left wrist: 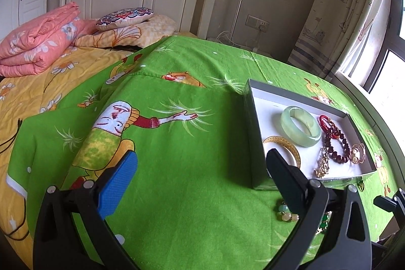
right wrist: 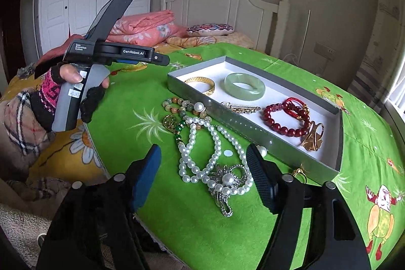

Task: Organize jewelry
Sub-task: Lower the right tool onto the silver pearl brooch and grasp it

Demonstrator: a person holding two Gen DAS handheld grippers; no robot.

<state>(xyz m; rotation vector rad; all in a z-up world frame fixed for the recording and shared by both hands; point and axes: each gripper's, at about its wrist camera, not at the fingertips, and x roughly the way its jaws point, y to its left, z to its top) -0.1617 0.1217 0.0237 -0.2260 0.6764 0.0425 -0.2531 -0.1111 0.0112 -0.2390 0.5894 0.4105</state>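
A grey box (right wrist: 253, 129) with a white inside lies on the green cloth; it also shows in the left wrist view (left wrist: 249, 133). It holds a gold bangle (right wrist: 202, 85), a jade bangle (right wrist: 244, 86), a red bead bracelet (right wrist: 283, 118), a gold clip (right wrist: 240, 106) and a gold ring (right wrist: 312, 137). In front of the box lie a pearl necklace (right wrist: 215, 158), a silver pearl brooch (right wrist: 227, 181) and a stone bead strand (right wrist: 177, 108). My right gripper (right wrist: 203, 168) is open and empty above the pearls. My left gripper (left wrist: 202, 176) is open and empty left of the box.
The green cartoon cloth (left wrist: 177, 143) covers a table beside a bed with a yellow sheet (left wrist: 30, 98), a folded pink quilt (left wrist: 38, 42) and pillows. A small gold piece (right wrist: 300, 172) lies at the box's near corner. A window and curtain (left wrist: 349, 17) stand on the right.
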